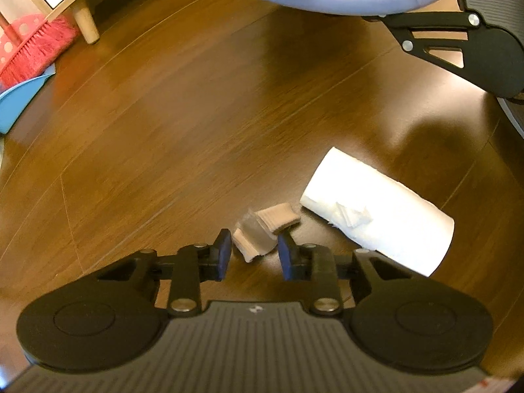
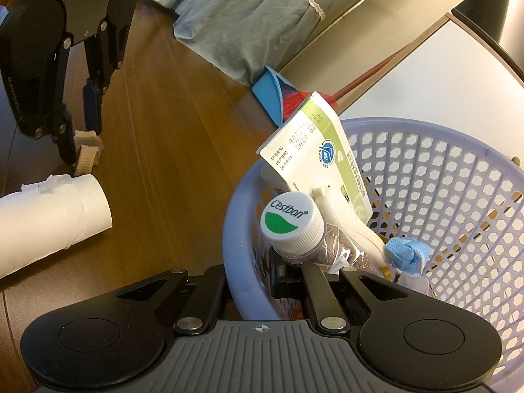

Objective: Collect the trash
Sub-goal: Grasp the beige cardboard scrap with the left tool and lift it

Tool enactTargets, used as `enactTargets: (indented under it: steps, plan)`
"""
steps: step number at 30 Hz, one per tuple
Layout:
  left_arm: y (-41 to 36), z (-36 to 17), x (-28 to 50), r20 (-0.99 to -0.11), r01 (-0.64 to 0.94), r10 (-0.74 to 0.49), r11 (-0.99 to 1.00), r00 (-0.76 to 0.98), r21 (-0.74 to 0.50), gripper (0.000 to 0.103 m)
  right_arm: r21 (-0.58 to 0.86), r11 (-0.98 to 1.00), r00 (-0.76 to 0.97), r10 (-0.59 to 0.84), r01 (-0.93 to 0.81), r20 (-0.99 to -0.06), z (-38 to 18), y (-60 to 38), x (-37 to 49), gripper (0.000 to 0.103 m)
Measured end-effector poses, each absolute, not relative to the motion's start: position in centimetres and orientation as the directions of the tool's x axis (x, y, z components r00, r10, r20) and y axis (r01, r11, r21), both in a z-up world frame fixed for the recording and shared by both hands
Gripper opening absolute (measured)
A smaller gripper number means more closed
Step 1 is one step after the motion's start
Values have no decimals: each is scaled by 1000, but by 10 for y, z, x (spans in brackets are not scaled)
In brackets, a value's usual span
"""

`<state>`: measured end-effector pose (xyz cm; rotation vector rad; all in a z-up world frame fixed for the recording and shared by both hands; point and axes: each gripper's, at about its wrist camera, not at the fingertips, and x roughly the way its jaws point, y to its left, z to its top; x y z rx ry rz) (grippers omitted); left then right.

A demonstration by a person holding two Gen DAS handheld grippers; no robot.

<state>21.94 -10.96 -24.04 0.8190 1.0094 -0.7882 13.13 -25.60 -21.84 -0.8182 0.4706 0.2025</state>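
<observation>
A small crumpled scrap [image 1: 258,232] of beige paper and clear plastic lies on the wooden floor between the pads of my left gripper [image 1: 253,252], which points steeply down and is shut on it. The right wrist view shows that gripper [image 2: 82,140] pinching the scrap [image 2: 87,155]. A white cardboard tube [image 1: 376,209] lies just right of the scrap. My right gripper [image 2: 249,278] is shut on the rim of a lavender mesh basket [image 2: 235,222]. The basket holds a carton [image 2: 314,150], a capped bottle [image 2: 290,222] and a blue mask [image 2: 406,255].
A red broom [image 1: 36,49] and a blue dustpan [image 1: 16,104] stand at the far left beside a wooden furniture leg [image 1: 86,23]. A blue-grey bed skirt [image 2: 245,16] hangs behind the basket, and a white cabinet [image 2: 442,75] stands at the right.
</observation>
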Motion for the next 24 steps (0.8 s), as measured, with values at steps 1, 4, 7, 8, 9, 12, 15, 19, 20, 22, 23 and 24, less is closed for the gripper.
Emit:
enactTargets:
  steps: [1, 4, 7, 8, 9, 12, 15, 19, 20, 22, 23, 24]
  plan:
    - [-110, -240, 221, -929, 855, -174, 472, 327, 213, 23, -653, 671, 879, -6, -350, -477, -218, -256, 131, 4]
    - [-106, -236, 220, -929, 848, -164, 484, 332, 217, 20, -653, 671, 879, -6, -350, -477, -218, -256, 131, 4]
    - [-103, -228, 218, -926, 845, -172, 489, 337, 217, 20, -653, 671, 879, -6, -351, -478, -219, -256, 131, 4]
    - [-102, -223, 217, -923, 843, -175, 490, 344, 221, 20, -653, 671, 879, -6, -350, -477, -218, -256, 131, 4]
    - [-103, -220, 217, -920, 841, -178, 493, 349, 223, 20, -653, 671, 879, -6, -351, -478, -219, -256, 131, 4]
    - [-103, -206, 218, -908, 830, -191, 505, 374, 235, 20, -653, 671, 878, -7, -350, -478, -219, -257, 131, 4]
    - [-106, -190, 222, -892, 819, -208, 518, 401, 248, 20, -653, 671, 878, -7, -350, -478, -219, -257, 130, 4]
    - [-111, -169, 223, -874, 805, -224, 532, 432, 262, 20, -653, 671, 878, -7, -351, -478, -219, -257, 130, 4]
    - [-112, -165, 223, -871, 803, -226, 535, 437, 264, 20, -654, 670, 878, -7, -351, -478, -219, -257, 130, 4]
    - [-114, -155, 223, -860, 798, -237, 539, 451, 270, 20, -654, 670, 878, -7, -351, -479, -219, -257, 130, 4]
    - [-115, -151, 223, -857, 797, -241, 538, 456, 273, 20, -654, 670, 878, -7, -351, -479, -219, -257, 130, 4]
    - [-116, -147, 222, -852, 797, -245, 537, 462, 278, 20, -654, 670, 878, -7, -351, -478, -219, -257, 130, 4]
